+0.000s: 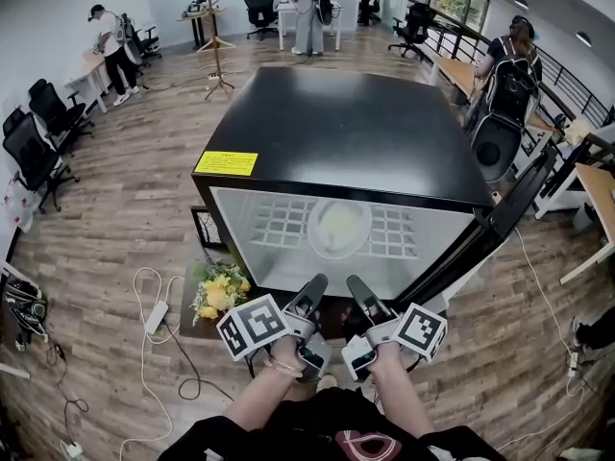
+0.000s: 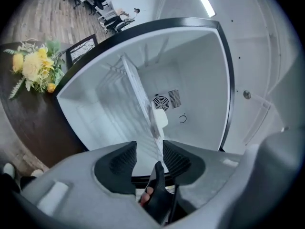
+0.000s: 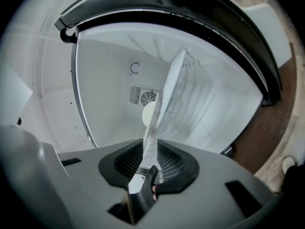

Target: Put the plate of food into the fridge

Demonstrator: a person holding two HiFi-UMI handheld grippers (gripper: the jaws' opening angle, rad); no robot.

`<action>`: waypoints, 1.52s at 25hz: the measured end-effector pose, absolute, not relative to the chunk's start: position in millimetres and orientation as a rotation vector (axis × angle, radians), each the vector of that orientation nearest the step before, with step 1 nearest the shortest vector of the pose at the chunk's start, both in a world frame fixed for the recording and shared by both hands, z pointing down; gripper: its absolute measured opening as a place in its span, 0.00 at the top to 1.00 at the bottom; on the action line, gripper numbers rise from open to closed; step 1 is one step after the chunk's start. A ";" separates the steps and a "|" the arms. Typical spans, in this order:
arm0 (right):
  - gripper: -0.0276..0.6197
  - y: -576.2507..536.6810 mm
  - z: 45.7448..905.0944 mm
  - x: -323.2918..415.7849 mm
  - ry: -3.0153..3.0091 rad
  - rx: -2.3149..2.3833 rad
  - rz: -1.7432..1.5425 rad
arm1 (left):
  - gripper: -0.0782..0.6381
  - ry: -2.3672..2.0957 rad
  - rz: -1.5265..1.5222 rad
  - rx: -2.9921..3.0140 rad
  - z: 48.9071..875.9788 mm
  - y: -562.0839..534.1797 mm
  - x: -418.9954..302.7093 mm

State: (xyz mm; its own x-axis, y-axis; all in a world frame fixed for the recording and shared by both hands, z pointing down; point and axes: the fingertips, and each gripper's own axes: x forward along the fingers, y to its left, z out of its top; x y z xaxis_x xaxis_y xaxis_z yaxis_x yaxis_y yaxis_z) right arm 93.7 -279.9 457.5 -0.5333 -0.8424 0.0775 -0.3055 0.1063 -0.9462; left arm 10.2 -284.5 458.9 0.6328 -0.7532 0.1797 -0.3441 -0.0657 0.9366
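The black fridge (image 1: 346,133) stands with its door (image 1: 500,221) swung out to the right. Inside, a white plate (image 1: 338,227) rests on the wire shelf (image 1: 279,224). In the gripper views the picture is rolled, so the shelf (image 2: 138,92) runs nearly upright, with the plate (image 2: 160,118) edge-on beside it. My left gripper (image 1: 315,284) hovers just outside the fridge mouth, open (image 2: 149,152) and holding nothing. My right gripper (image 1: 357,286) is beside it, jaws apart (image 3: 151,159), empty; the shelf (image 3: 167,92) and plate (image 3: 148,112) show beyond them.
Yellow flowers (image 1: 219,291) lie on a low dark table (image 1: 190,317) left of the fridge. A power strip and cables (image 1: 157,317) trail over the wooden floor. Office chairs (image 1: 34,152) and several people stand farther off around desks.
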 end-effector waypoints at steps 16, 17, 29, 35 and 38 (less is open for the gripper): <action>0.83 -207.0 485.4 64.3 1.981 -1.298 -1.359 | 0.73 -0.944 -0.312 1.816 483.6 -208.3 -23.8; 0.84 -202.4 487.3 62.7 1.990 -1.316 -1.352 | 0.74 -0.949 -0.295 1.834 485.0 -203.2 -24.3; 0.86 -144.1 521.2 48.3 2.086 -1.569 -1.250 | 0.79 -1.033 -0.006 2.273 496.9 -145.4 -32.0; 0.87 -129.2 531.2 46.8 2.165 -1.689 -1.158 | 0.79 -1.043 0.091 2.330 518.2 -126.0 -34.4; 0.87 -123.9 532.7 46.8 2.215 -1.746 -1.101 | 0.79 -1.082 0.130 2.368 520.6 -121.9 -37.8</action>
